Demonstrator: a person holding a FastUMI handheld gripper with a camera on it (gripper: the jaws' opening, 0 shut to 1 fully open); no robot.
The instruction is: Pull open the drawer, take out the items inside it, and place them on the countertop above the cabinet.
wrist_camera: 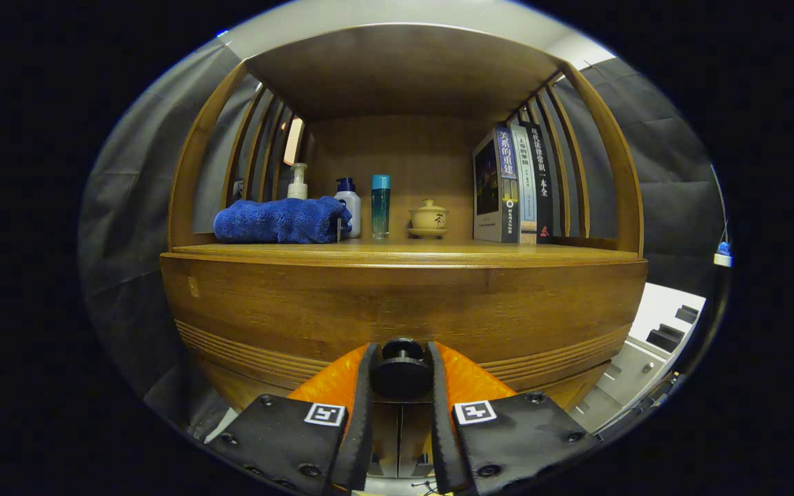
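Observation:
The wooden cabinet's drawer front faces me, wide and brown with grooved lines along its lower part. Its round dark knob sits between my two fingers, and my gripper is shut on it, a finger pressing on each side. The countertop runs just above the drawer front. The drawer's inside is hidden.
On the countertop stand a folded blue towel, a pump bottle, a white bottle with a blue cap, a teal bottle, a lidded cup and several upright books. Slatted sides and a top shelf enclose it.

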